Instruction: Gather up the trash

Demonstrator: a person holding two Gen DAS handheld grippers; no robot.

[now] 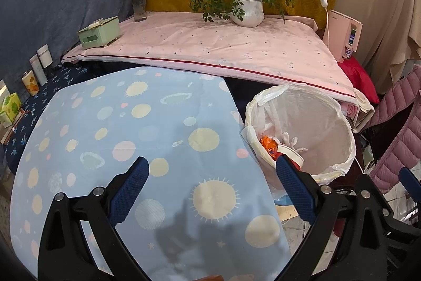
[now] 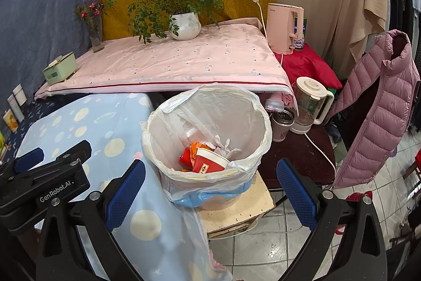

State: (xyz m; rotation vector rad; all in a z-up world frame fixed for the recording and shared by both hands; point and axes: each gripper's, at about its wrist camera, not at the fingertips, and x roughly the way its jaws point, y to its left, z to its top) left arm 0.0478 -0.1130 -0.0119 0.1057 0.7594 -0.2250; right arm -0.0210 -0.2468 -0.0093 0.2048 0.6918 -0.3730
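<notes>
A trash bin [image 2: 210, 128] lined with a white plastic bag stands beside the blue planet-print table [image 2: 79, 128]. Inside lie a red paper cup [image 2: 210, 162], orange wrappers [image 2: 192, 149] and white crumpled tissue [image 2: 223, 144]. My right gripper [image 2: 210, 183] is open and empty, just in front of the bin. My left gripper [image 1: 210, 181] is open and empty above the blue tablecloth [image 1: 118, 136]; the bin [image 1: 302, 128] is to its right. The left gripper also shows in the right wrist view [image 2: 42, 175].
A raised pink-covered table [image 1: 205, 44] holds a potted plant [image 1: 247, 9], flower vase [image 1: 139, 4] and green tissue box [image 1: 100, 32]. Tins [image 1: 39, 67] line the left edge. Right of the bin are a kettle [image 2: 310, 104], steel cup [image 2: 281, 125], pink jug [image 2: 284, 25] and pink jacket [image 2: 376, 107].
</notes>
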